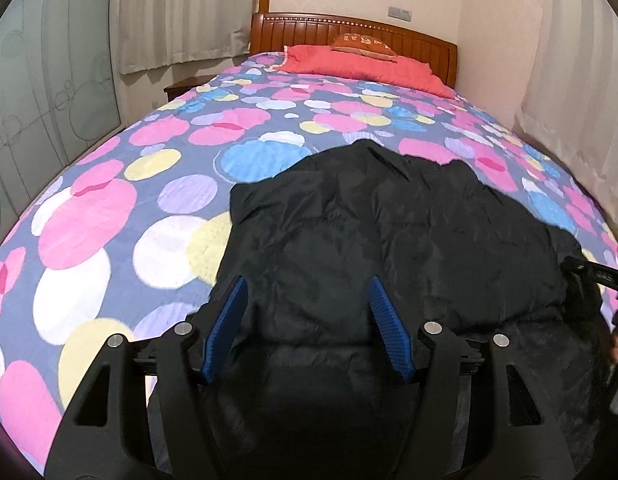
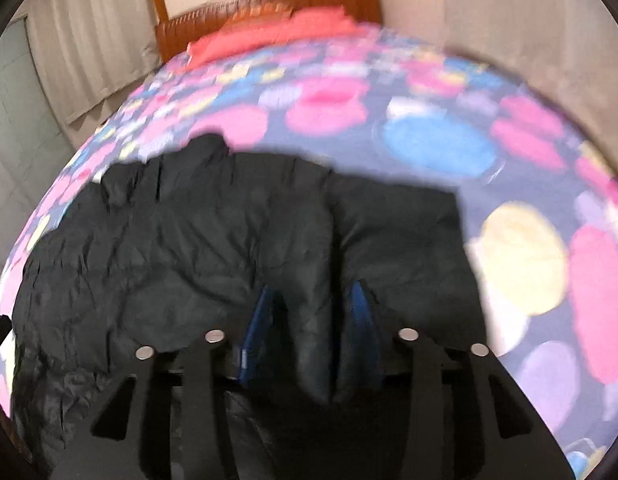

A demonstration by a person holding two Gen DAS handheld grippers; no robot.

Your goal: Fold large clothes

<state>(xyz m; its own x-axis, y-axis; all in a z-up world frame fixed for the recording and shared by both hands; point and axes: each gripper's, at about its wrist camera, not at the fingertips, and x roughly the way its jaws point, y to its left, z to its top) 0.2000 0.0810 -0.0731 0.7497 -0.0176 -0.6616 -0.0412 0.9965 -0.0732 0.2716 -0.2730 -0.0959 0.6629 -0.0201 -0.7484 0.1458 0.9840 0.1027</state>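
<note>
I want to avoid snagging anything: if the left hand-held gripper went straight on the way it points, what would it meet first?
Most likely the black jacket: the left hand-held gripper points at it with open jaws, with nothing visible between.

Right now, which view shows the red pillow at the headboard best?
The left wrist view: the red pillow is sharp, with a small orange cushion resting on it. The right wrist view shows only a blurred red smear.

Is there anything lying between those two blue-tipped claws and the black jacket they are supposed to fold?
Nothing visible does. The left gripper is open right over the black jacket, which lies on the bedspread. A fold of jacket already sits between the right gripper pads; the blur hides whether they press it.
</note>
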